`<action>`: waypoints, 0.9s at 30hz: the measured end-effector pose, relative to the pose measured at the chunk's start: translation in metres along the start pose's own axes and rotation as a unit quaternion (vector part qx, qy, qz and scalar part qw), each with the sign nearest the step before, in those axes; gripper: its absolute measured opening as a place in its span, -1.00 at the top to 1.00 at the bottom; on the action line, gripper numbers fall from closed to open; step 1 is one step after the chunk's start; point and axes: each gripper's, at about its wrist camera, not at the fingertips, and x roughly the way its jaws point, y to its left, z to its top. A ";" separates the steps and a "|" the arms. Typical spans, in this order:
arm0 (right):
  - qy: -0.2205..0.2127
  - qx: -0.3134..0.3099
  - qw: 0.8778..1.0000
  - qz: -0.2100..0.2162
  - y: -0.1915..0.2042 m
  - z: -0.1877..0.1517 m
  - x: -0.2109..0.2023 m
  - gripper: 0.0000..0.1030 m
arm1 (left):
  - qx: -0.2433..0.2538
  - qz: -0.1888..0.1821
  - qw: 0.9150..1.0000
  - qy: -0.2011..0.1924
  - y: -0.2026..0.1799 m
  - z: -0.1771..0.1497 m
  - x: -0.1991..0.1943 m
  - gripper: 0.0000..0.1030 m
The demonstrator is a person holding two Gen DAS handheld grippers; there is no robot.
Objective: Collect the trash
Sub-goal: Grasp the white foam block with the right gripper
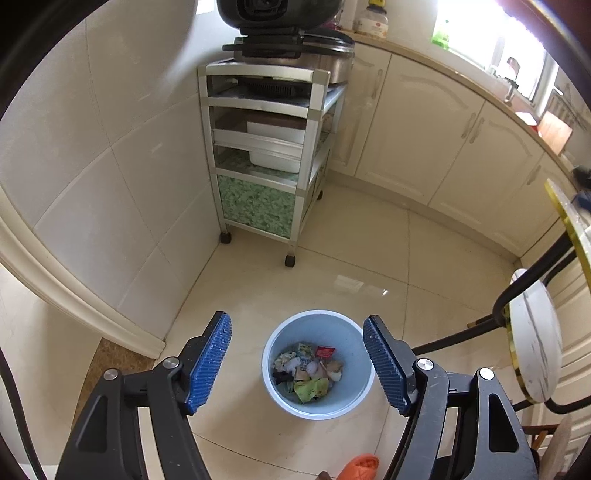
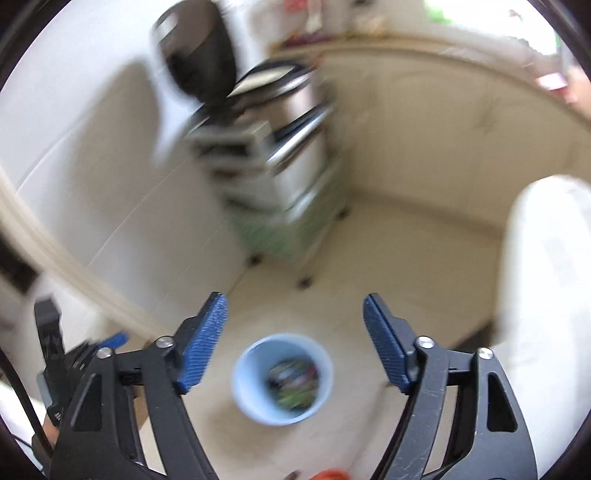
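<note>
I am holding both the left gripper (image 1: 297, 365) and right gripper (image 2: 295, 343) apart and empty over the bin (image 1: 354, 402), apparently having dropped the trash (image 1: 308, 371) in.

Tiled floor (image 1: 351, 258) bears bin (image 1: 317, 325), wheeled rack (image 1: 266, 206), orange slipper (image 1: 360, 466).

Upright pale-blue bin (image 1: 317, 365), crumpled trash (image 1: 308, 373) inside

Cream tile floor (image 1: 351, 258) — metal cart (image 1: 266, 155), cabinets (image 1: 424, 140), bright window (image 1: 491, 33).
</note>
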 end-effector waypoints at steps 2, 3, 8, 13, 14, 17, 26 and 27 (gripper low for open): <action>-0.017 0.001 0.998 -0.065 -0.045 0.015 -0.024 -0.46 | -0.006 0.005 1.000 0.006 -0.001 -0.002 0.008 -0.37; -0.021 0.012 0.994 -0.107 -0.074 0.021 -0.035 -0.48 | -0.009 0.009 1.000 0.011 0.000 -0.002 0.014 -0.37; 0.005 0.102 0.971 -0.218 -0.213 0.033 -0.049 -0.56 | -0.031 0.034 0.998 0.030 0.002 -0.005 0.040 -0.37; 0.039 0.152 0.963 -0.217 -0.290 0.026 -0.027 -0.38 | -0.050 0.058 0.996 0.055 0.005 -0.008 0.068 -0.37; 0.043 0.151 0.965 -0.211 -0.297 0.024 -0.023 -0.26 | -0.052 0.060 0.995 0.058 0.005 -0.007 0.073 -0.37; 0.054 0.147 0.966 -0.206 -0.310 0.023 -0.016 -0.20 | -0.057 0.063 0.994 0.073 0.006 -0.007 0.091 -0.37; 0.052 0.137 0.969 -0.198 -0.322 0.015 -0.009 0.15 | -0.066 0.064 0.991 0.102 0.014 -0.007 0.132 -0.37; 0.049 0.133 0.970 -0.200 -0.321 0.016 -0.009 0.21 | -0.067 0.061 0.990 0.104 0.016 -0.008 0.136 -0.37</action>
